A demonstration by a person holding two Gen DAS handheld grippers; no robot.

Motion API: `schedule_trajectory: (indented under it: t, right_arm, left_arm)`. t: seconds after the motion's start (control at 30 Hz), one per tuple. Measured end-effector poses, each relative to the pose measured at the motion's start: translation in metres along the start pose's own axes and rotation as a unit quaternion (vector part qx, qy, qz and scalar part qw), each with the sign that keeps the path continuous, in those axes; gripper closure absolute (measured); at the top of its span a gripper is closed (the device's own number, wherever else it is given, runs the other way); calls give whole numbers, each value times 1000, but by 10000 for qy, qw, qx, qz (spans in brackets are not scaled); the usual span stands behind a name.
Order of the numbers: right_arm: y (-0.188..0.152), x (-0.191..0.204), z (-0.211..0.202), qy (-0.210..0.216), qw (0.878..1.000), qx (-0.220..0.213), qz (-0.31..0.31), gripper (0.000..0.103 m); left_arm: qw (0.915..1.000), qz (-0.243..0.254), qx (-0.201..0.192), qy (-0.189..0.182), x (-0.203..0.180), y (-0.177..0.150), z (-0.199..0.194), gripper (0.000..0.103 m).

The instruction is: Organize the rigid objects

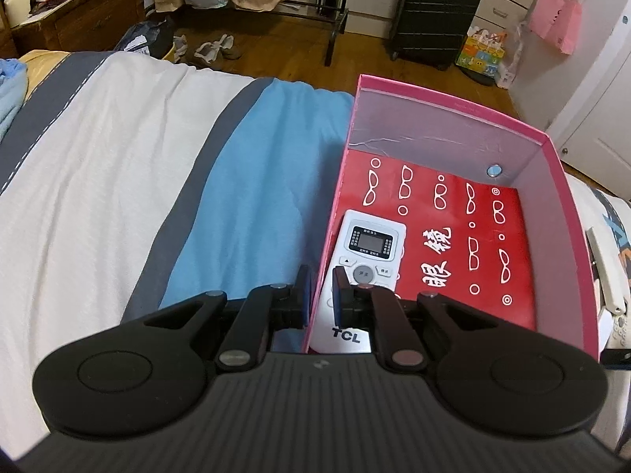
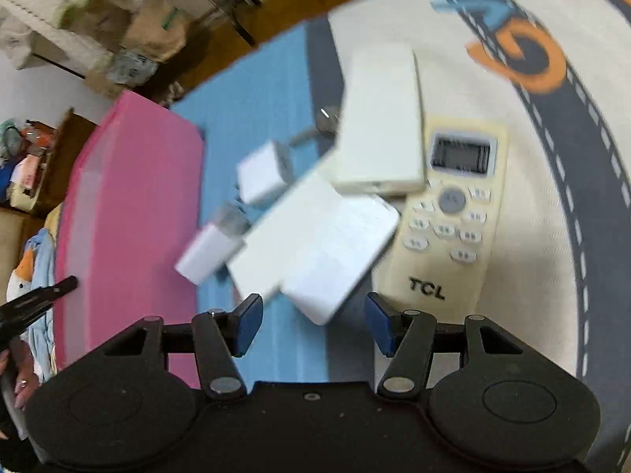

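A pink box (image 1: 552, 181) lies open on the bed, with a red glasses-print pouch (image 1: 473, 244) and a white TCL remote (image 1: 363, 260) inside. My left gripper (image 1: 320, 293) straddles the box's left wall: one finger outside, one inside over the remote, pinching the wall. In the right wrist view, my right gripper (image 2: 313, 325) is open just short of a pile of white items: a large flat adapter (image 2: 315, 248), a white power bank (image 2: 380, 122), two small chargers (image 2: 262, 171) (image 2: 207, 254) and a yellowed TCL remote (image 2: 449, 216). The pink box (image 2: 130, 213) stands to their left.
The bed cover has white, grey and blue stripes (image 1: 138, 157). Beyond the bed edge are a wooden floor, a black suitcase (image 1: 434, 12), paper bags and a dresser (image 1: 75, 12). The right wrist view is motion-blurred.
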State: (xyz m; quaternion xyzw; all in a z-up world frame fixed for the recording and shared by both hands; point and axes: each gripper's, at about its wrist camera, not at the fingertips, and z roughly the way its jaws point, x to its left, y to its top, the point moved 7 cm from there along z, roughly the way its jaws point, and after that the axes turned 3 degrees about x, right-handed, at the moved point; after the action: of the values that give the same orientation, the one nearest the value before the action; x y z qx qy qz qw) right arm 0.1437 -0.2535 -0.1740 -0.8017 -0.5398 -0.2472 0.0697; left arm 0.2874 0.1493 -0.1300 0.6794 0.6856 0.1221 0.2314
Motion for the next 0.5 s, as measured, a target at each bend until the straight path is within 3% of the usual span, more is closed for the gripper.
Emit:
schedule_trajectory:
  t: [0.1, 0.27, 0.37, 0.5]
  right_arm:
    - [5, -2, 12, 135, 9997, -52, 179, 40]
    - [14, -2, 17, 250, 9972, -582, 403, 41]
    - [11, -1, 13, 62, 9978, -636, 170, 59]
    - [7, -2, -1, 438, 9964, -682, 241, 82]
  left_arm:
    - [10000, 9, -10, 23, 0, 1, 1, 93]
    - [10000, -16, 7, 9, -1, 1, 3, 93]
    - [10000, 6, 10, -3, -1, 0, 2, 93]
    - [10000, -4, 10, -8, -1, 0, 2, 93]
